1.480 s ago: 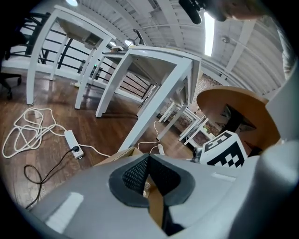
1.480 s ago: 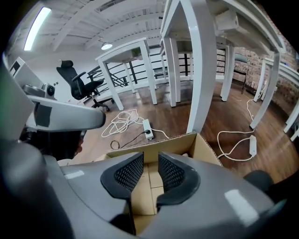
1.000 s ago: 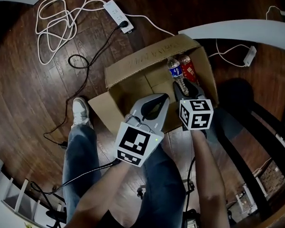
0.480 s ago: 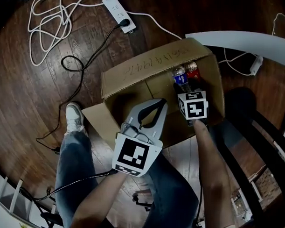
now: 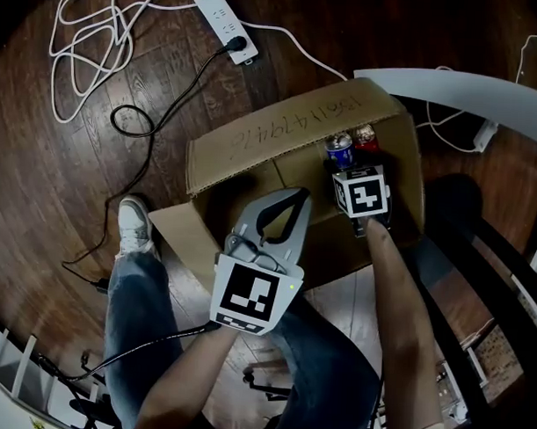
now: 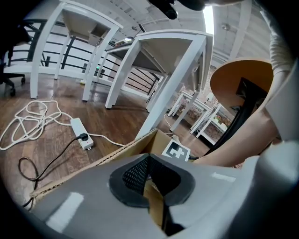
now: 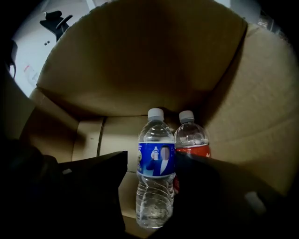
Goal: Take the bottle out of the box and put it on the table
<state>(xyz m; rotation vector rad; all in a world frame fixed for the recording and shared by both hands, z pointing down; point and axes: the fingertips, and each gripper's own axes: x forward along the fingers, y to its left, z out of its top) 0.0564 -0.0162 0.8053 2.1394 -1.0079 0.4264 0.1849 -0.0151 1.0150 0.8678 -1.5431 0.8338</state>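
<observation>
Head view: the blue-labelled bottle sits in the cardboard box, at its right end. A red-labelled bottle is just beside it, and the right gripper is above.

Left gripper view: the left gripper has its jaws closed together on nothing, above the box rim.

Right gripper view: only here do the bottle's clear body and white cap show. The right gripper's jaws have just been opening; they stand wide on either side of the bottle, not clamping it.

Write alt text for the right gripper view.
The right gripper, jaws open and just widened, straddles a clear blue-label bottle inside a cardboard box without gripping it. A red-label bottle sits close beside it, on the right.
</observation>
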